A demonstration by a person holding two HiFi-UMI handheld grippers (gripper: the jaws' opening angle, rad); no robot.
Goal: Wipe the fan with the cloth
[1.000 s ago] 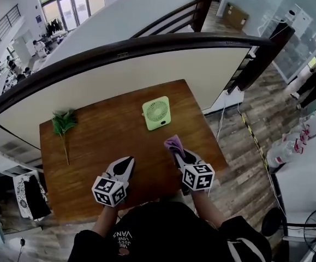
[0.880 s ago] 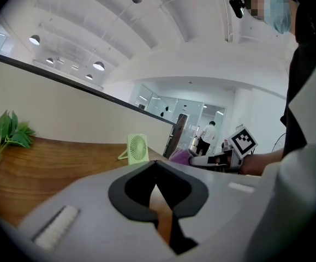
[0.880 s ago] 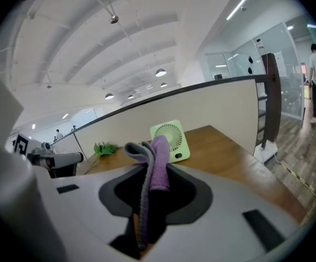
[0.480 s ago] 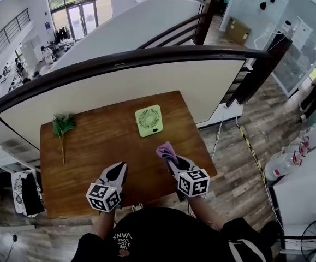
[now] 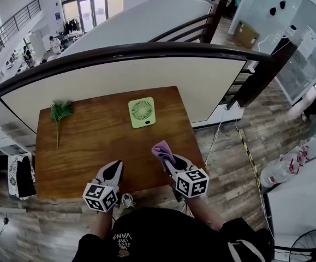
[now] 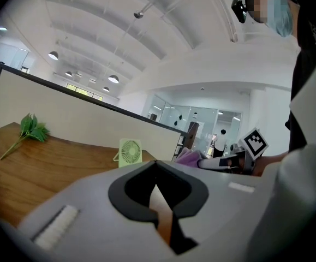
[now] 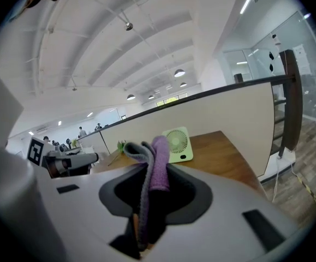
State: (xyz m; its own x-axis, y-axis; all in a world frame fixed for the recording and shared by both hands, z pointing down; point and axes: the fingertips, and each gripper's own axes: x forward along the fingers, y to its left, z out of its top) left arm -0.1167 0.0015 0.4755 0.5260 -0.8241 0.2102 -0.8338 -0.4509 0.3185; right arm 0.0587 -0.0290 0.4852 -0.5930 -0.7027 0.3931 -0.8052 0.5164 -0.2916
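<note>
A small light-green desk fan [image 5: 142, 112] stands upright near the far edge of the wooden table [image 5: 81, 146]; it also shows in the left gripper view, fan [image 6: 129, 152], and in the right gripper view, fan [image 7: 177, 144]. My right gripper [image 5: 167, 158] is shut on a folded purple cloth [image 5: 160, 149] that sticks up from its jaws, cloth [image 7: 154, 168]. It hovers over the table's near right edge, well short of the fan. My left gripper [image 5: 112, 171] is shut and empty over the near edge, left gripper [image 6: 156, 192].
A green leafy sprig [image 5: 59, 113] lies at the table's far left. A low wall with a dark curved handrail [image 5: 147, 51] runs behind the table. Wood floor and a cable [image 5: 218, 130] lie to the right. A shoe [image 5: 127, 201] shows below the table edge.
Both grippers have drawn back toward the table's near edge and risen a little. The right one still holds the cloth. The fan now looks farther from them.
</note>
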